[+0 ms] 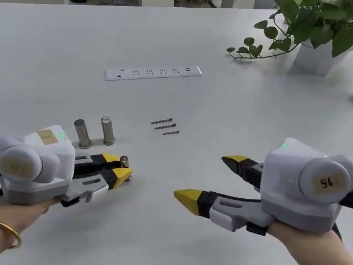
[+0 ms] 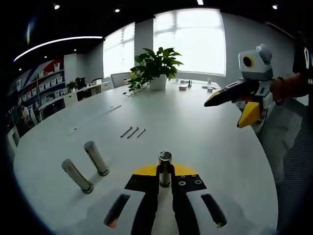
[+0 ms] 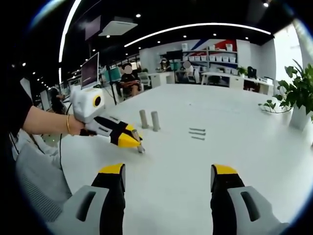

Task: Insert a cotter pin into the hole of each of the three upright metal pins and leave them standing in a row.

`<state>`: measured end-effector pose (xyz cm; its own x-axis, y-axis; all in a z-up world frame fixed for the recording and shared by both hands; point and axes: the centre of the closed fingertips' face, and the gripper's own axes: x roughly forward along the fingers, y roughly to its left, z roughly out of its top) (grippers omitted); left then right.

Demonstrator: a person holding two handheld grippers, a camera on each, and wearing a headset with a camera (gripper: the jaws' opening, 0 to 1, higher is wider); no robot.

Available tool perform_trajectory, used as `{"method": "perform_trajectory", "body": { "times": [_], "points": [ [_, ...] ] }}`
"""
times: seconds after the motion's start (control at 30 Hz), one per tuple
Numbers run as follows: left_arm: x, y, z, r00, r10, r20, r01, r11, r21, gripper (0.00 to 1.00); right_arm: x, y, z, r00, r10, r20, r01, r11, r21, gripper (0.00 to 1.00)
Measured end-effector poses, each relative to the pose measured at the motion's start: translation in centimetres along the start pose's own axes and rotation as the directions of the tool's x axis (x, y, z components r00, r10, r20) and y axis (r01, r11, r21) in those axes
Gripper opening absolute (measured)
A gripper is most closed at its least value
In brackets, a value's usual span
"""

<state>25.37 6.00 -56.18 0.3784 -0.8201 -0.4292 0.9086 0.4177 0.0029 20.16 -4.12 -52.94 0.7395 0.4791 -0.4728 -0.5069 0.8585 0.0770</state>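
Observation:
Three grey metal pins are on the white table. Two of them (image 1: 83,134) (image 1: 107,130) stand upright side by side at the left, also seen as pins (image 2: 77,175) (image 2: 96,157) in the left gripper view. My left gripper (image 1: 122,168) is shut on the third metal pin (image 2: 165,168), which stands upright between its yellow-tipped jaws. Three small cotter pins (image 1: 165,127) lie in a stack mid-table, also visible as cotter pins (image 3: 197,133). My right gripper (image 1: 212,176) hovers open to the right, holding nothing.
A white power strip (image 1: 153,72) lies further back. A potted plant (image 1: 317,33) stands at the far right corner. Free table surface lies between the grippers and around the cotter pins. Desks and seated people appear far behind in the right gripper view.

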Motion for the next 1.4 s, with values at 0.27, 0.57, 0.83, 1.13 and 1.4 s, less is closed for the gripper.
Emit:
{"method": "perform_trajectory", "body": {
  "times": [0.27,0.57,0.83,1.13,1.4],
  "points": [
    [0.3,-0.8,-0.5,0.9994,-0.031,-0.016,0.032,0.999,0.023,0.06,0.1,0.1,-0.1,1.0,0.003,-0.002,-0.003,1.0,0.002,0.68],
    [0.1,-0.8,-1.4,0.9991,-0.027,-0.032,0.028,0.999,0.026,0.06,0.2,0.1,0.0,1.0,0.006,0.002,-0.006,1.0,-0.003,0.67],
    [0.1,-1.0,-1.3,0.9987,-0.039,-0.034,0.039,0.999,0.02,0.06,0.3,0.2,-0.1,0.9999,0.009,-0.004,-0.009,1.0,0.004,0.66],
    [0.2,-1.0,-1.9,0.9977,-0.038,-0.056,0.038,0.999,-0.006,0.14,0.2,0.1,-0.5,0.9998,0.009,-0.018,-0.008,1.0,0.016,0.65],
    [0.0,-0.8,-1.6,0.9984,-0.013,-0.054,0.013,1.0,-0.015,0.21,0.3,0.1,-0.3,0.9996,0.018,-0.023,-0.018,1.0,0.017,0.64]
  ]
}}
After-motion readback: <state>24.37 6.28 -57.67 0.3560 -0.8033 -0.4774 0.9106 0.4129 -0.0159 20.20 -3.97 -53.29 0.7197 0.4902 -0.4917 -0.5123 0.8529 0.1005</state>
